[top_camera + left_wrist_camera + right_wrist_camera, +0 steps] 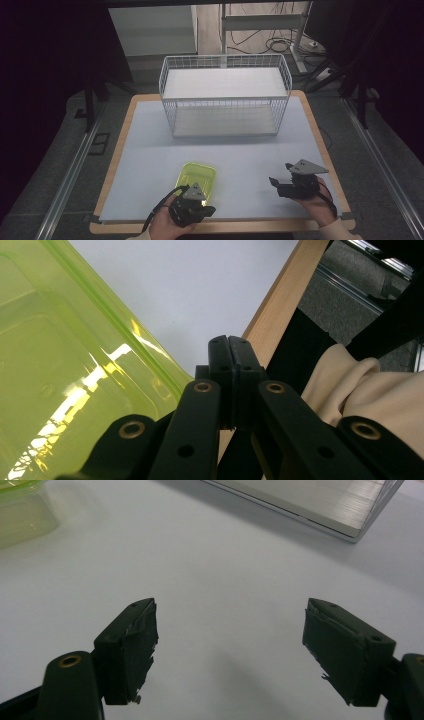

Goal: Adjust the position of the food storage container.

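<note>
A: High view first. What is on the table [150, 150]?

B: 1 yellow-green plastic tub [198, 178] sits near the front edge, left of the middle. A white wire basket [225, 95] with 2 shelves stands at the far side, well apart from the tub.

A: And the grippers?

B: The left gripper [200, 202] is at the near edge, right at the tub's near rim; from here I cannot tell whether it touches. The right gripper [281, 176] is at the near right, well apart from the tub, held over bare table.

A: Left gripper view?

B: The left gripper [229, 347] has its 2 jaws pressed together, with nothing between them. The tub [65, 370] lies to the left of the jaws, its rim running just beside them. Past the tips are the pale table top and its wooden edge [277, 305]. A cream sleeve [360, 390] shows at the right.

A: Right gripper view?

B: The right gripper [230, 650] has its 2 jaws wide apart, and between them is nothing but bare table. The pads [137, 645] look worn. The tub [22, 510] is in the far left corner, and the base of the basket [320, 505] is at the far right.
</note>
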